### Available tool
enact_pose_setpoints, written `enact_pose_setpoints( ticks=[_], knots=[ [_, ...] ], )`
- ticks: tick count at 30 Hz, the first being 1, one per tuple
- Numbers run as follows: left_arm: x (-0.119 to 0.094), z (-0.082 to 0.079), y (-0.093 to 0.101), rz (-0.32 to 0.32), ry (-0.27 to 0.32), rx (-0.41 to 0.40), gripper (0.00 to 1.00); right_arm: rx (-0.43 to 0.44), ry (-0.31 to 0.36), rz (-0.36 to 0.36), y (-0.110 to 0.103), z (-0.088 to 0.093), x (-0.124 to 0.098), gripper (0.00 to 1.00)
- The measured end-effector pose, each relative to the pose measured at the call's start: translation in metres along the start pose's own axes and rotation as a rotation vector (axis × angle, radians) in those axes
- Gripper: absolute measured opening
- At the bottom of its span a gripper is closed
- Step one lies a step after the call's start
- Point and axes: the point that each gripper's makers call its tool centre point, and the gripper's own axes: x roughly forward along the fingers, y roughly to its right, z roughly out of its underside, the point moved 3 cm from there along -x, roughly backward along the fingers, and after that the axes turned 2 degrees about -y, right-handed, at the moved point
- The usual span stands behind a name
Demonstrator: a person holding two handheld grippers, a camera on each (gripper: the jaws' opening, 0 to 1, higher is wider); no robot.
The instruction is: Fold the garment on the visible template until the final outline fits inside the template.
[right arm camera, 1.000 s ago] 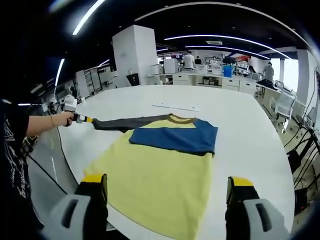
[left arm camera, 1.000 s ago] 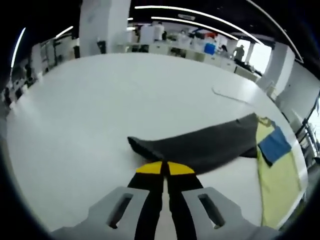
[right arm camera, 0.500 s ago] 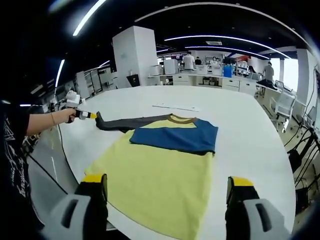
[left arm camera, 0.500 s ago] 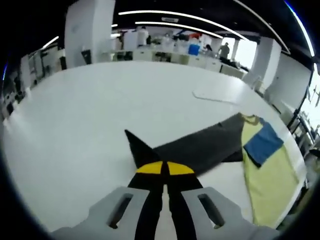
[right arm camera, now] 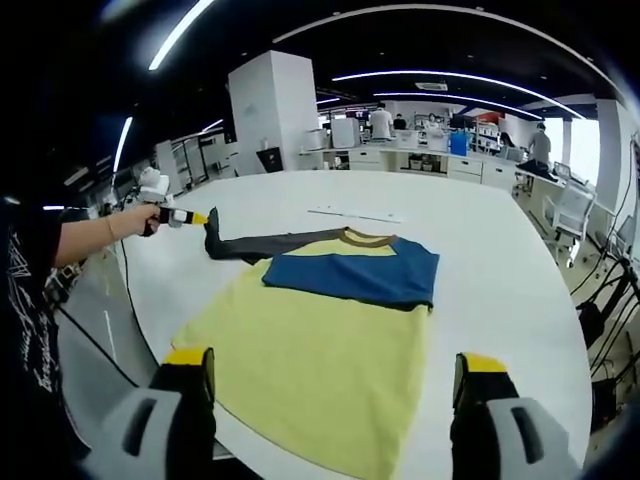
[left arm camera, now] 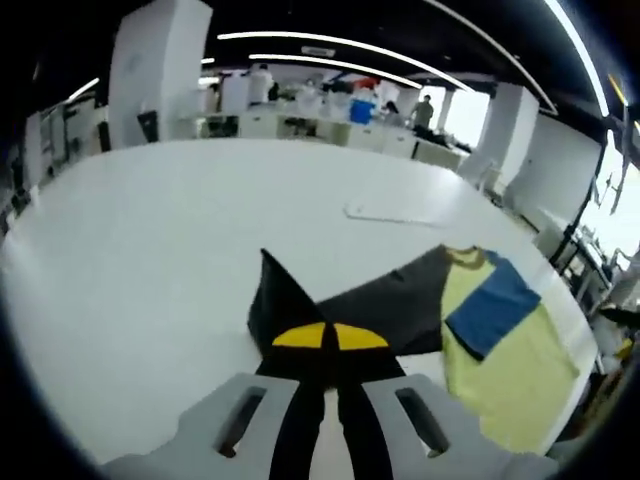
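Garment (right arm camera: 330,330) lies on white table (right arm camera: 480,240).

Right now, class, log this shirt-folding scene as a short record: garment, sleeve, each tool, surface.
garment: yellow shirt lying flat, blue sleeve folded across its chest
sleeve: dark grey sleeve stretched out to the side, its end lifted
left tool: shut on the dark grey sleeve's end
right tool: open, held above the shirt's hem
surface: white table

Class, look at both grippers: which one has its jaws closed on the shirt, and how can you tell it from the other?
The left gripper: its jaws are shut on the dark grey sleeve. The right gripper has its jaws wide apart, holding nothing.
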Motion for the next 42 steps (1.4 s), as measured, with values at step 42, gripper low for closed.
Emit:
enact_pose_setpoints(
  ticks=[42],
  knots=[
    [0.05, -0.038, 0.148, 0.265, 0.024, 0.101, 0.0, -0.008, -0.045, 0.004, 0.0, 0.011, -0.001, 1.0]
  ],
)
